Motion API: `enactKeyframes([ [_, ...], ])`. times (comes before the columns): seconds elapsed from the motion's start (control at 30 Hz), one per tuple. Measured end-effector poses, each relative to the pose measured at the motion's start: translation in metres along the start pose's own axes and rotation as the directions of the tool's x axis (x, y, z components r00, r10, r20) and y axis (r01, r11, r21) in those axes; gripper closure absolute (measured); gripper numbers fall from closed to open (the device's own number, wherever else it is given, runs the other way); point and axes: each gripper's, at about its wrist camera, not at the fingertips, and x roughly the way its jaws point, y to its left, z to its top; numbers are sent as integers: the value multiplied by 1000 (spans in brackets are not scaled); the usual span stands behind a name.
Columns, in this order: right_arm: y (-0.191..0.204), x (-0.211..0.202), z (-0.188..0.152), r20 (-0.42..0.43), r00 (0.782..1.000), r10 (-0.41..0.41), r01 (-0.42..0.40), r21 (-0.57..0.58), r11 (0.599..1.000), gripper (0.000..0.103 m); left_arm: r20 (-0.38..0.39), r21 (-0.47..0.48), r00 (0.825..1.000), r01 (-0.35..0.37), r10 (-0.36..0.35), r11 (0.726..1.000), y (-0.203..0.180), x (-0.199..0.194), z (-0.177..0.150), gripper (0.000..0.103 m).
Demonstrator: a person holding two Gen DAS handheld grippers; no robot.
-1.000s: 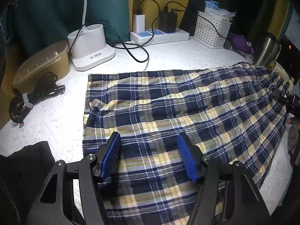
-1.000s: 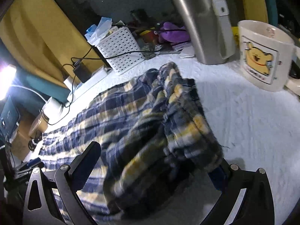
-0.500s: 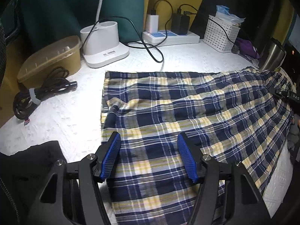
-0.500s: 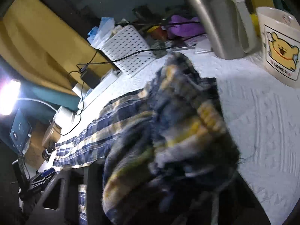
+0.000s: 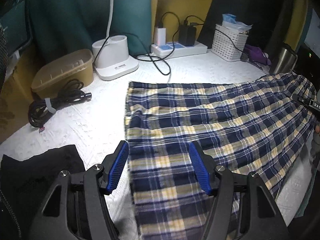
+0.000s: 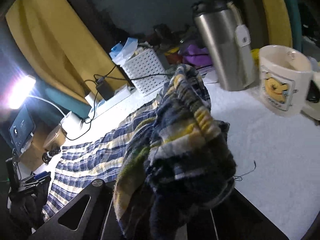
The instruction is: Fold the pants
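1. The white textured table cover [image 5: 84, 124] fills the scene, bright under the lamp glare.
2. Spread across it lie the plaid pants [image 5: 210, 124], navy and yellow check. The leg hems are at the left edge and the waist end runs off to the far right, where it lifts off the surface.
3. Left gripper [image 5: 159, 168] hovers low over the near leg, jaws spread wide with blue ribbed pads [image 5: 120, 166] either side of the cloth and nothing pinched.
4. Right gripper: a thick bunch of the pants' waist end [image 6: 180, 140] is heaped up right in front of its camera and hides the fingertips, so I cannot tell how its jaws stand.
5. Behind that bunch stands a steel tumbler [image 6: 222, 50], upright, with a cream cartoon mug [image 6: 280, 80] just beside it.
6. Along the back edge sit a white perforated basket [image 5: 230, 42], a power strip [image 5: 180, 49] with chargers plugged in, and a white lamp base [image 5: 115, 60].
7. Far left, a tan plastic tub [image 5: 64, 70], with a coiled black cable [image 5: 54, 104] in front of it.
8. Near left corner, a dark cloth [image 5: 36, 172] beside the left gripper.
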Motion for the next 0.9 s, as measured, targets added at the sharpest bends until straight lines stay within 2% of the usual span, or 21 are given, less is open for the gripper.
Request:
enactKeyframes([
  [0.53, -55, -77, -15, 96, 989, -115, 110, 57, 992, 96, 31, 60, 999, 36, -38, 998, -33, -21, -1, 40],
  [0.9, -31, -87, -7, 122, 985, -122, 121, 14, 993, 96, 48, 61, 997, 59, -62, 996, -30, -20, 0, 40],
])
